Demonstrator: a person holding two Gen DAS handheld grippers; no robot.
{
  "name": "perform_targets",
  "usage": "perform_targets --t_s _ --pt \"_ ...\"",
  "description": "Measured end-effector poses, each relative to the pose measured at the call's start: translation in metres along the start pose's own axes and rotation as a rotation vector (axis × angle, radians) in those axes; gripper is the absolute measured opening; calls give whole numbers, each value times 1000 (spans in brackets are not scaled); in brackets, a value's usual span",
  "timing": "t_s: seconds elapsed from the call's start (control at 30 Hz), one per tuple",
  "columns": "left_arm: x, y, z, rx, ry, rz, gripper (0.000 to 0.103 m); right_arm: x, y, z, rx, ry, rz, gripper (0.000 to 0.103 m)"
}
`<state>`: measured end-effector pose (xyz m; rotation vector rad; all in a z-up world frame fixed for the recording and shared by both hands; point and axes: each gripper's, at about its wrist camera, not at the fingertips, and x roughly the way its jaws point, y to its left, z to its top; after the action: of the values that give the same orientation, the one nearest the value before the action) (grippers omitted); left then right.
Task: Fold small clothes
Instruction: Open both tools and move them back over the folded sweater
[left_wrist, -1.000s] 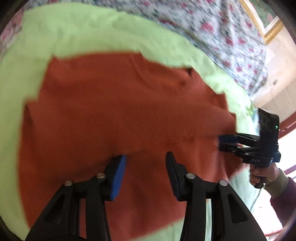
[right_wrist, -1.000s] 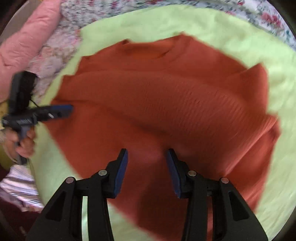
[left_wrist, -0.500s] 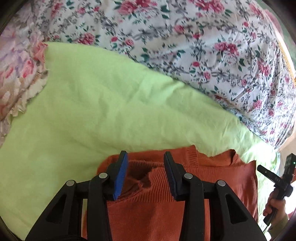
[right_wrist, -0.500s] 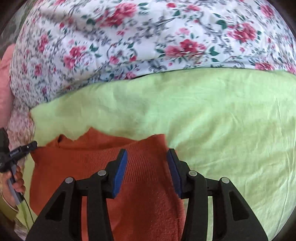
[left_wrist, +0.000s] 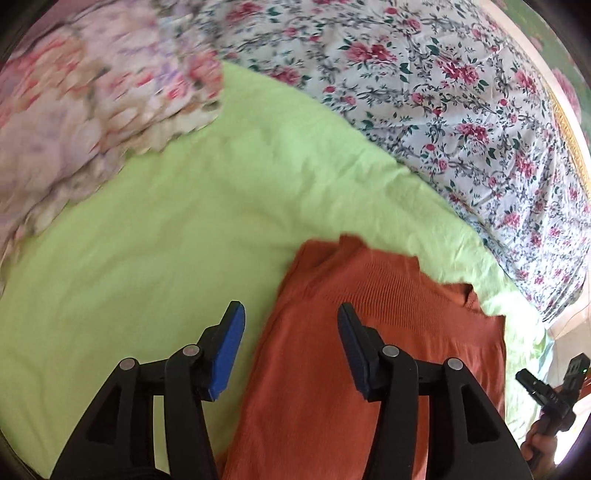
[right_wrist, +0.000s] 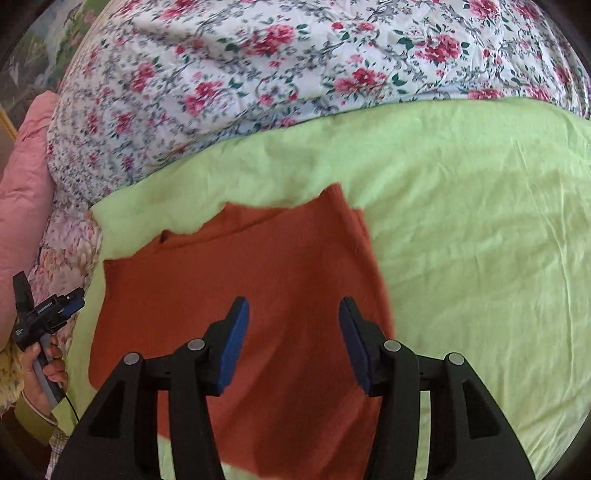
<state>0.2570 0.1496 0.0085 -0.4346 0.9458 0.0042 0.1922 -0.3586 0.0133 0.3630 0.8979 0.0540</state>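
A light green sheet (right_wrist: 461, 229) covers the bed, wrinkled and lying over a white bedspread (right_wrist: 295, 62) printed with red roses, which rises at the far side. An orange knitted sweater (right_wrist: 258, 295) lies flat on the green sheet, folded into a narrow panel with its collar toward the far end.

The left gripper (left_wrist: 290, 349) hangs over the sweater's left edge, its jaws released and wide apart, one blue pad above green sheet and the other above orange knit, holding nothing. The right gripper (right_wrist: 293, 341) hangs over the sweater's right part, its jaws also spread and empty.

Only the left wrist view shows a pale quilted blanket (left_wrist: 85, 110) with a scalloped border, blurred, at the far left, and a gold picture frame (left_wrist: 567, 118) along the right edge. The right gripper appears there small at the near right, gripped by a hand (left_wrist: 537, 441).

Only the right wrist view shows a pink pillow (right_wrist: 22, 192) at the left, a strip of painted scenery (right_wrist: 55, 44) at the far left corner, and the person's left hand (right_wrist: 46, 367) around the other gripper's handle, with an olive cuff (right_wrist: 31, 419) below it.
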Motion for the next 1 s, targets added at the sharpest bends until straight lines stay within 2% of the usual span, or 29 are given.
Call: perform_targets --t_s 0.33,0.4,0.43,0.57,0.83,1.0 --pt "-26 6 -77 -66 106 -60 55 -13 37 -58 9 60 54 55" --pt "-29 5 -89 -85 134 -89 55 -16 40 -67 18 70 60 56" --pt "-32 5 -96 -108 153 -131 55 -18 41 -72 23 75 64 56" --pt "-41 2 -113 -149 180 -193 55 -24 46 -86 35 84 76 56" --pt "-48 -4 -137 -168 225 -221 57 -34 51 -106 52 98 85 58" --pt "-45 -1 -145 -195 225 -232 60 -39 59 -111 41 101 84 58"
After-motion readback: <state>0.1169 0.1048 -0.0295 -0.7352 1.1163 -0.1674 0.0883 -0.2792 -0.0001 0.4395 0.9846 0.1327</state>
